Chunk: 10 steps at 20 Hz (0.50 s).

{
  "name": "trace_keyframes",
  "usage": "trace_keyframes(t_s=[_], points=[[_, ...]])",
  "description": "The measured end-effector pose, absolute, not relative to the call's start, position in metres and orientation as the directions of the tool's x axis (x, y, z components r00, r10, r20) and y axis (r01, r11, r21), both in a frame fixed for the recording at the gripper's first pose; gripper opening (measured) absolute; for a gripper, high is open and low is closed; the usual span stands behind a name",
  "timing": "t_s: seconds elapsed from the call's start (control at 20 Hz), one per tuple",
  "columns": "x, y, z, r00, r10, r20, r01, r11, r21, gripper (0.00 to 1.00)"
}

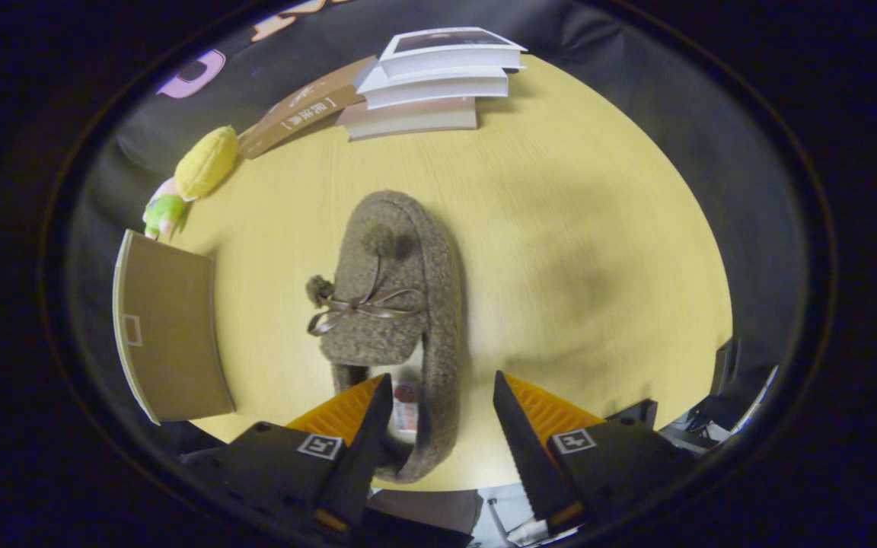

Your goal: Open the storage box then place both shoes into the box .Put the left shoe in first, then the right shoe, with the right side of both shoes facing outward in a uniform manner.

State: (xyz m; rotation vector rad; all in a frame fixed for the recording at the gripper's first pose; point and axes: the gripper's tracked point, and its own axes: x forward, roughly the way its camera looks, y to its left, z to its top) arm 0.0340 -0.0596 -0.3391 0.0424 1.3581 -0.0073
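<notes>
SITE: staged recording booth imitating a home | EVIDENCE: dark cloth wall (636, 99) enclosing a wooden table (560, 251); stacked books (438, 80) lying at upper centre; plush toy (191, 179) sitting at upper left; fuzzy slipper (397, 304) resting at centre | GRIPPER (438, 415): fingers standing apart, straddling the slipper heel

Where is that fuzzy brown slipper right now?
The slipper lies on the wooden table, heel between the open gripper fingers, toe toward the stacked books.
</notes>
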Motion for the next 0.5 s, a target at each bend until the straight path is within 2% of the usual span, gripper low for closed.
trace_keyframes(t_s=[0.15, 0.35, 0.4, 0.5], points=[[0.036, -0.054, -0.345, 0.189, 0.066, -0.980, 0.043, 0.996, 0.075, 0.53], [0.033, -0.062, -0.347, 0.172, 0.024, -0.985, 0.017, 0.999, 0.027, 0.22], [0.033, -0.064, -0.346, 0.173, 0.009, -0.985, 0.028, 1.000, 0.014, 0.22], [0.033, -0.063, -0.346, 0.169, 0.018, -0.985, 0.028, 0.999, 0.023, 0.15]])
